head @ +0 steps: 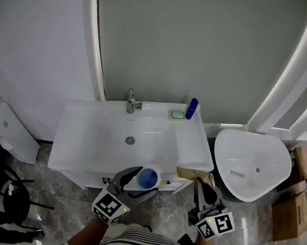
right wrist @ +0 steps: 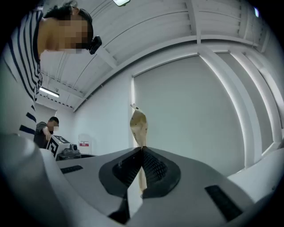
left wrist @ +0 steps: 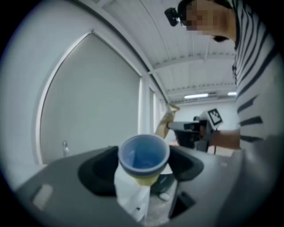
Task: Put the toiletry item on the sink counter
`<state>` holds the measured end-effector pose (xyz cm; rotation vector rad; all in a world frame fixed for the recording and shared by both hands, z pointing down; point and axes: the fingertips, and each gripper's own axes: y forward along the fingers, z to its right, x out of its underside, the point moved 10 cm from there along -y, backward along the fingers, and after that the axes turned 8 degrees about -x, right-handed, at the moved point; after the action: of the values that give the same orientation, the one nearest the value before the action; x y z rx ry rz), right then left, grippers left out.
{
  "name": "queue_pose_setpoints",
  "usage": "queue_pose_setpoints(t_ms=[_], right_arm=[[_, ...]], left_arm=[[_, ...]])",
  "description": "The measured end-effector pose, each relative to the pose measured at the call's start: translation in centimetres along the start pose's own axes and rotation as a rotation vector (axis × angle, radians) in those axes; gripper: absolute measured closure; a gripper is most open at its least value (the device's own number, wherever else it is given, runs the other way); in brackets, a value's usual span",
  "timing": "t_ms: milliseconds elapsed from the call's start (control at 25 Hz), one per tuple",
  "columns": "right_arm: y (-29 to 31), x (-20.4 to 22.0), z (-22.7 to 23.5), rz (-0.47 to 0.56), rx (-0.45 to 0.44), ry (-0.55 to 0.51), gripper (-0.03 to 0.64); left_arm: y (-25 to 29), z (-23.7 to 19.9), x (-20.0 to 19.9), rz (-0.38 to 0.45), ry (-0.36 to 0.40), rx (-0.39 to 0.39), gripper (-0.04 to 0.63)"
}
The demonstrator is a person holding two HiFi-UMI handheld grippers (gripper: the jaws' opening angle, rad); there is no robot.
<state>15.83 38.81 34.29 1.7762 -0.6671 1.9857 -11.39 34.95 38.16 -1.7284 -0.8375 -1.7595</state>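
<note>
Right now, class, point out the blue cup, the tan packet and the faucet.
blue cup [head: 148, 178]: head view, its inside bottom.
tan packet [right wrist: 138, 126]: right gripper view, the part above the jaws.
faucet [head: 131, 103]: head view, its metal body.
</note>
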Motion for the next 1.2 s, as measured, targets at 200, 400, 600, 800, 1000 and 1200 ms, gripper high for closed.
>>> queue_pose_setpoints(t_ms=[200, 400, 600, 800, 1000, 1200], right_arm=[[2.2, 0.2, 0.8, 0.019, -0.045, -0.005, 0.607], [2.6, 0.3, 1.3, 0.018, -0.048, -0.003, 0.607], [2.9, 0.4, 1.7, 0.012, -0.055, -0.001, 0.607], [3.2, 0.6, 2.3, 0.010, -0.056, 0.000, 0.607], [3.4, 0.7, 3.0, 0.014, -0.052, 0.007, 0.607], [3.7, 0.6, 3.8, 0.028, -0.052, 0.021, 0.607]], left_arm=[[0.2, -1.6, -0.2, 0.002, 0.031, -0.045, 0.242], [0.9, -2.0, -0.3, -0.011, 0.046, -0.047, 0.242], [1.5, -2.0, 0.0, -0.024, 0.056, -0.046, 0.242], [2.4, -2.0, 0.1, -0.025, 0.060, -0.040, 0.242], [3.2, -2.1, 0.1, -0.026, 0.064, -0.031, 0.242], [3.9, -2.4, 0.1, -0.039, 0.054, -0.032, 0.242]])
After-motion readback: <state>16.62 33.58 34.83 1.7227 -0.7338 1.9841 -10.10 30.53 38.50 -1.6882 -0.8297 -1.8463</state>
